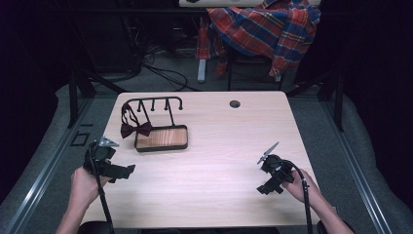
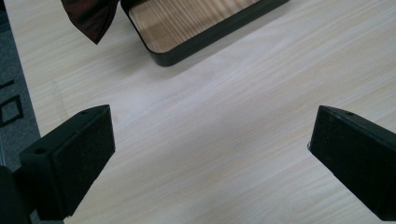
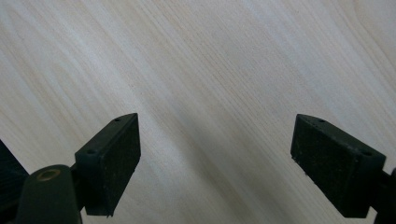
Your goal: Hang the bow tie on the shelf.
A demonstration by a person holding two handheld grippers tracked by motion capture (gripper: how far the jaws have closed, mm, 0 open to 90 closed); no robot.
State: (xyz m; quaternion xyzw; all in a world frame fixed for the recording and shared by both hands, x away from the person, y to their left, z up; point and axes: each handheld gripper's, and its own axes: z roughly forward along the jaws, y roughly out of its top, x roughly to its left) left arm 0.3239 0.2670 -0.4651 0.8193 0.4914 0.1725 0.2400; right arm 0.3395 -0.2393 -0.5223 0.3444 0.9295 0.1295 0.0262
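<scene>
Wood-grain table (image 1: 209, 161), pale and pretty bare, was what both of your grippers were hanging over. Your left gripper (image 1: 127, 170) sat near the table's left edge, and in the left gripper view its 2 jaws were spread wide with nothing but tabletop between them, so fully released. Same deal with your right gripper (image 1: 263, 188) over on the right side: the right gripper view had its 2 black jaws far apart above bare wood, holding nothing.

The dark red bow tie (image 1: 136, 129) was hanging off the leftmost peg of that black rack (image 1: 153, 104), which stood on a tray with a wooden bottom (image 1: 161, 138), up toward the far left part of the table. The bow tie hung right at the tray's left end, touching or close to it, can't quite tell which. In the left gripper view you could catch a corner of the bow tie (image 2: 88, 18) at the top, just beside the tray's rounded corner (image 2: 173, 56), ahead of your left jaws and clearly apart from them. Your right gripper was well apart from all of that.
</scene>
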